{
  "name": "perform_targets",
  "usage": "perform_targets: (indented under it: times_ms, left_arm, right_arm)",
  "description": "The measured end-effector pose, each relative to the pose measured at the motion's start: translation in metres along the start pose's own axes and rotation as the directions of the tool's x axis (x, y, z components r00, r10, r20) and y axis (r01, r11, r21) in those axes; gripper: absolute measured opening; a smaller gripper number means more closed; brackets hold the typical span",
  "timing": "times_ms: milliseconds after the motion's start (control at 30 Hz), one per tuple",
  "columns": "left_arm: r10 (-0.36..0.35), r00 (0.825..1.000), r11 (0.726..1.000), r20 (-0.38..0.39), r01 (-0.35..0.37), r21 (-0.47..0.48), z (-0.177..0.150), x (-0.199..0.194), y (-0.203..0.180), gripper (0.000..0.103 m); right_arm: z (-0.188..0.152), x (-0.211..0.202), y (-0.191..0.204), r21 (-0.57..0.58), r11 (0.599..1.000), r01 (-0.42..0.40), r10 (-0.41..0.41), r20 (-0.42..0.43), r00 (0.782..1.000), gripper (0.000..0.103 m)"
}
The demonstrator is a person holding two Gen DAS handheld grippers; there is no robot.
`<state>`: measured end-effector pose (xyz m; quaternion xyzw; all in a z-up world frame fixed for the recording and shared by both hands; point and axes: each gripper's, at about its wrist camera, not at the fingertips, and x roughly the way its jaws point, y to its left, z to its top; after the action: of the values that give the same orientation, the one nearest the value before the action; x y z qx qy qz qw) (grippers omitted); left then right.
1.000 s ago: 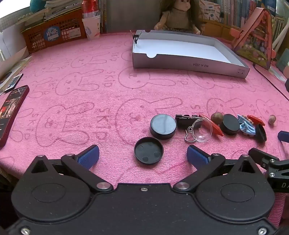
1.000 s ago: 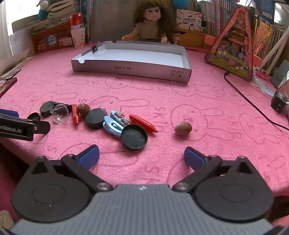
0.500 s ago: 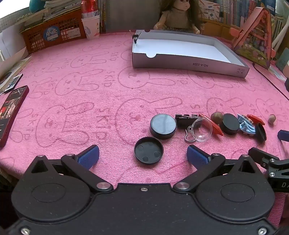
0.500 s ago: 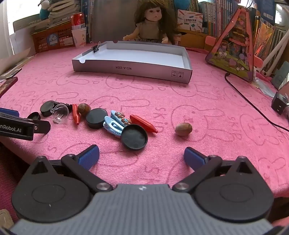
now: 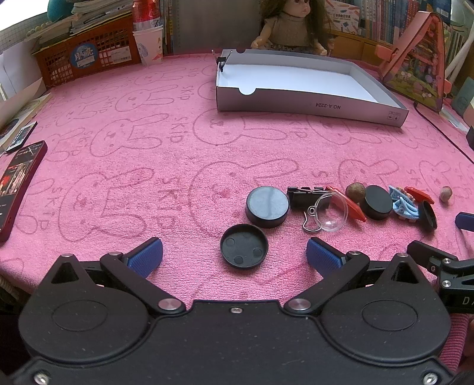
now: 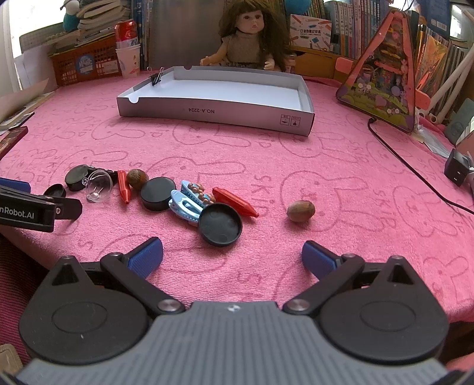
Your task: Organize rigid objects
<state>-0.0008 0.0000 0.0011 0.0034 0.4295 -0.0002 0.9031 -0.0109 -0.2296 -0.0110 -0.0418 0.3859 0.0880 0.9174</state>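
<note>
1. Left gripper [image 5: 234, 254] and right gripper [image 6: 231, 256] both gape wide, holding nothing.
2. Small items lie in a left-right row near the table's near edge: upturned cap [image 5: 244, 250], black puck [image 5: 267, 206], binder clip [image 5: 305, 197], clear dome [image 5: 331, 211], nut [image 6: 300, 210].
3. Red crayon [image 6: 235, 201] points right and nearward.
4. Box [image 6: 213, 111] sits far, long axis left-right; doll [image 6: 251, 35] behind it.
5. Blue hair clips [image 6: 185, 204] partly hidden under a cap [image 6: 219, 224].

Prob. a home study/kid's rm: doll [image 6: 251, 35], bookshelves [image 6: 349, 26], bunny-print pink tablecloth [image 6: 326, 165].
</note>
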Motion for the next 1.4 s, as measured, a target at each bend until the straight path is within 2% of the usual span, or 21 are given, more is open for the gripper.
perform_targets:
  times_ms: [1400]
  left_arm:
    - [-0.017,0.998,1.000,0.054,0.016,0.018,-0.0079,-0.0042,-0.0010,0.103]
  right_arm:
    - [-0.0062,-0.0033,-0.0004,0.016,1.000,0.005,-0.006,0.045,0.999,0.103]
